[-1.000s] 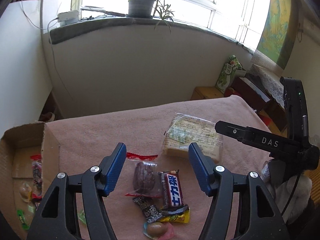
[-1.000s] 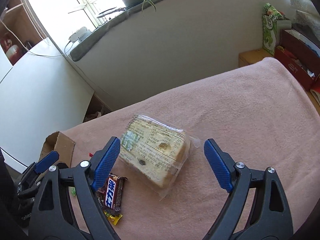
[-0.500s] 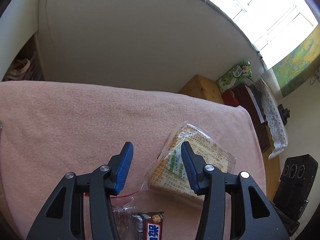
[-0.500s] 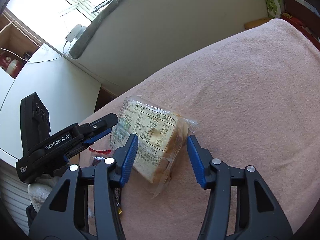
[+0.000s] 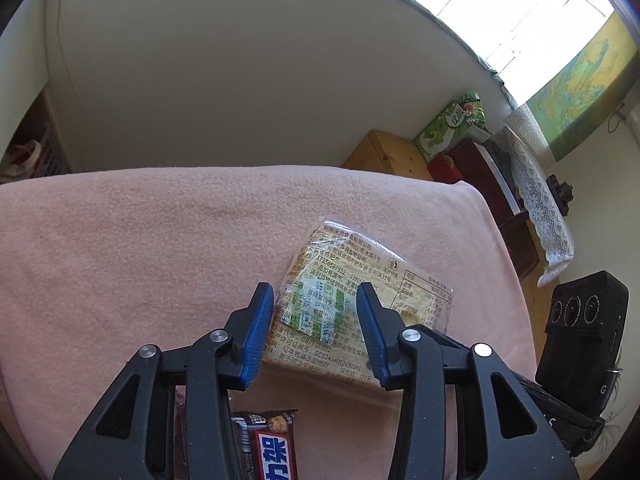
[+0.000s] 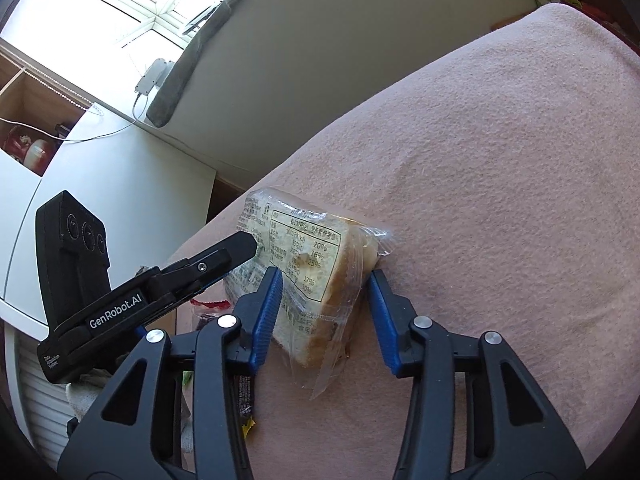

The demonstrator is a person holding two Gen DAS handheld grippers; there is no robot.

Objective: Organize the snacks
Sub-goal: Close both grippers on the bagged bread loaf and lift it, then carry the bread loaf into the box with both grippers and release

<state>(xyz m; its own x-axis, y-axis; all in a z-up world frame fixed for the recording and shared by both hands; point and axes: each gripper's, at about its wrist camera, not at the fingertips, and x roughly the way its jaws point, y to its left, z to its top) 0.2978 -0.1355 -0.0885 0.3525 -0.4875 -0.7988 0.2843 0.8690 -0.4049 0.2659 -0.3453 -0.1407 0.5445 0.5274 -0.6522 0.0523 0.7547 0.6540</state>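
A clear-wrapped slice of bread with a printed label (image 5: 352,300) lies on the pink blanket (image 5: 140,240). My left gripper (image 5: 315,300) is open with its jaws on either side of the packet's near left corner. In the right wrist view the same bread packet (image 6: 316,276) sits between the jaws of my right gripper (image 6: 324,284), which is open and straddles its right end; the right finger (image 6: 380,300) is close to the wrapper. A chocolate bar (image 5: 272,448) lies under the left gripper.
The blanket edge drops off to the right (image 5: 516,264), past it a wooden box (image 5: 384,156), a green carton (image 5: 452,124) and dark furniture. Small wrapped snacks (image 6: 208,312) lie left of the bread. A white cabinet (image 6: 100,184) stands at the left.
Both grippers have moved in on the bread packet and narrowed their jaws around it. The left one turned right, away from the cardboard box and the snack pile.
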